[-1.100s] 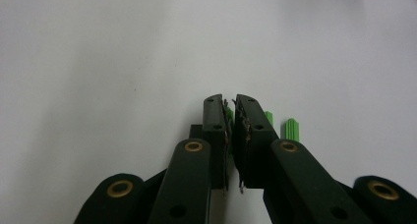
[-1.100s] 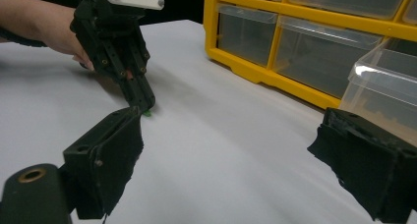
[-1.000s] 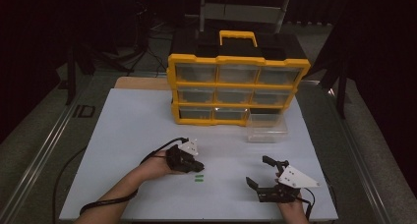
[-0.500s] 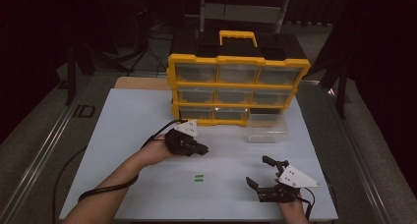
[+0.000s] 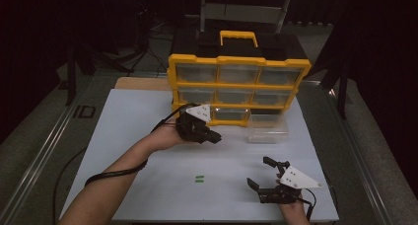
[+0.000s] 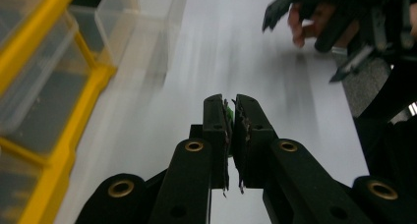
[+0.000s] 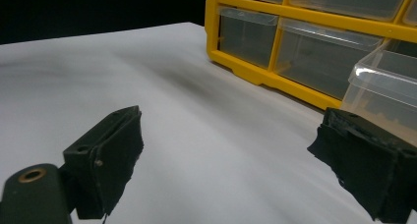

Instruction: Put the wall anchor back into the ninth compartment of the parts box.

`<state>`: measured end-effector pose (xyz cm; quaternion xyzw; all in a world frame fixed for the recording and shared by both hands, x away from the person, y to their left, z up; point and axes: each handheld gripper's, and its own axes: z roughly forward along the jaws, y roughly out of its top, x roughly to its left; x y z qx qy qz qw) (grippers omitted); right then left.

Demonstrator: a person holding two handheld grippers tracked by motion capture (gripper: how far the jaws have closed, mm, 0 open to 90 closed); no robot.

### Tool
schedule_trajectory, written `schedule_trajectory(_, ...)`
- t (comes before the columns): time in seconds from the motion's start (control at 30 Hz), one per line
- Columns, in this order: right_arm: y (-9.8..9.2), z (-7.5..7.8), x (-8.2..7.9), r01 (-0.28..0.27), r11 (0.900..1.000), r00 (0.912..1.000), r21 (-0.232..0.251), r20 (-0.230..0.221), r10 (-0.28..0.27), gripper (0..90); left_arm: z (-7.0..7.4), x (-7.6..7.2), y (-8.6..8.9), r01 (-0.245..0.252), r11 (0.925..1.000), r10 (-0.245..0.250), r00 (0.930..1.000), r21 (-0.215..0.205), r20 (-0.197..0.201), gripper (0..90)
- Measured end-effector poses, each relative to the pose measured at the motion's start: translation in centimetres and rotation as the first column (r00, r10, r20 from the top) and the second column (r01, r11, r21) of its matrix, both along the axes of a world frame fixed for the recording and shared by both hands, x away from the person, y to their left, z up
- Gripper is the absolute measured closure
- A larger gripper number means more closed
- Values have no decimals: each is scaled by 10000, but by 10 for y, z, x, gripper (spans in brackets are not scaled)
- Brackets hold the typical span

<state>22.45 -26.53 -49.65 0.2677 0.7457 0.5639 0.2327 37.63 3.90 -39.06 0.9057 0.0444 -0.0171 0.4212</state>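
My left gripper (image 5: 216,136) hangs above the white mat in front of the yellow drawer cabinet (image 5: 236,67). Its jaws are shut on a small green piece (image 6: 228,117), of which a thin sliver shows between the pads in the left gripper view, where the gripper (image 6: 230,103) points toward the mat's right side. Two more small green pieces (image 5: 199,178) lie on the mat nearer the person. My right gripper (image 5: 259,171) rests low at the front right, open, nothing between its jaws (image 7: 228,135).
A clear plastic drawer (image 5: 266,129) stands pulled out on the mat, just in front of the cabinet's bottom right slot (image 7: 383,86). The white mat (image 5: 123,136) covers the table. A black case with a yellow handle (image 5: 238,36) sits on top of the cabinet.
My left gripper has risen from the mat beside the green pieces and moved toward the cabinet, jaws staying shut. The right gripper has kept still.
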Motion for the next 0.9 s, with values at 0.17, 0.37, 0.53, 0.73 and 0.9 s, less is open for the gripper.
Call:
schedule_trajectory(0.17, 0, 0, 0, -22, 10000, 10000, -1, 11, 22, 97, 11, 5, -12, 131, 9999, -129, 9995, -53, 283, 851)
schedule_trajectory(0.37, -1, 0, 0, -20, 10000, 10000, 11, 6, 20, 96, 24, 12, -27, 310, 9990, -301, 9991, -322, 288, 851)
schedule_trajectory(0.53, -1, 1, -1, -20, 10000, 10000, 15, 13, 20, 96, 33, 18, -39, 333, 9981, -315, 9988, -511, 364, 851)
schedule_trajectory(0.73, 0, 1, -1, -26, 10000, 10000, -1, 27, 26, 97, 42, 27, -54, 344, 9957, -310, 9987, -862, 411, 851)
schedule_trajectory(0.9, 0, 0, -1, -44, 10000, 10000, -6, 6, 44, 97, 47, 33, -67, 268, 9934, -224, 9989, -1120, 405, 851)
